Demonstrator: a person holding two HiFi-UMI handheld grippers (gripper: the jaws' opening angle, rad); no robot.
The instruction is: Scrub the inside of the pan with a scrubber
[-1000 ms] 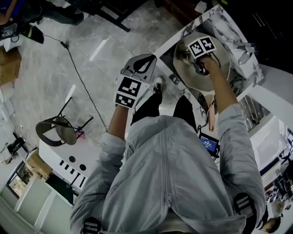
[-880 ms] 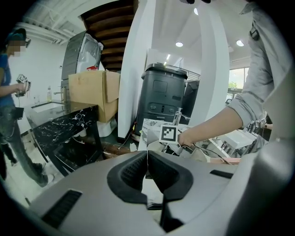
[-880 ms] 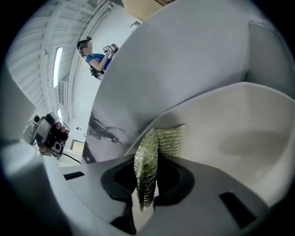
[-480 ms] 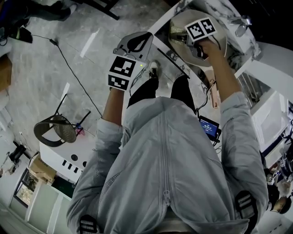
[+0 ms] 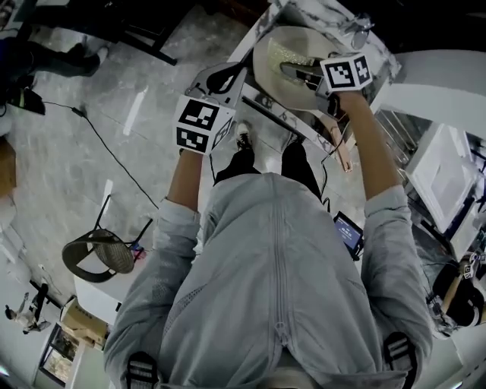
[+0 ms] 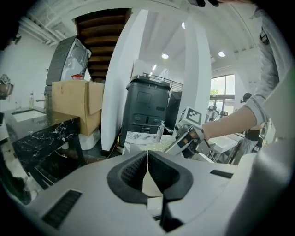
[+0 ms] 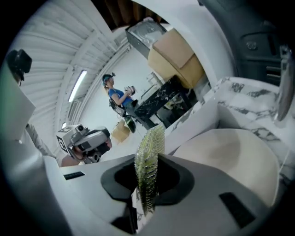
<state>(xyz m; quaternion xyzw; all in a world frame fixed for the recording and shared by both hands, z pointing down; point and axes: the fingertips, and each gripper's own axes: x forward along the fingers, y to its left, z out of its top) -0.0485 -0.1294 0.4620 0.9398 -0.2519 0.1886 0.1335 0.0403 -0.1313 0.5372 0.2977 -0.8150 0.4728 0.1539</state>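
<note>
The cream pan (image 5: 279,70) lies on the marble counter (image 5: 328,17), and in the right gripper view its pale inside (image 7: 230,154) fills the lower right. My right gripper (image 5: 295,71) reaches over the pan from its right side. It is shut on a green glittery scrubber (image 7: 149,162), which stands on edge between the jaws, also seen as the scrubber (image 5: 290,50) over the pan. My left gripper (image 5: 225,76) hangs left of the pan, off the counter edge. Its jaws meet with nothing between them (image 6: 147,156).
A chrome faucet (image 7: 283,87) rises beside the pan. A wooden handle (image 5: 339,149) juts off the counter toward me. Beyond the left gripper stand a cardboard box (image 6: 76,103) and a black bin (image 6: 148,108). A chair (image 5: 102,254) and a cable lie on the floor to the left.
My right gripper has shifted from over the pan's middle toward its right rim, still holding the scrubber. The left gripper stays beside the counter. The head view has swung.
</note>
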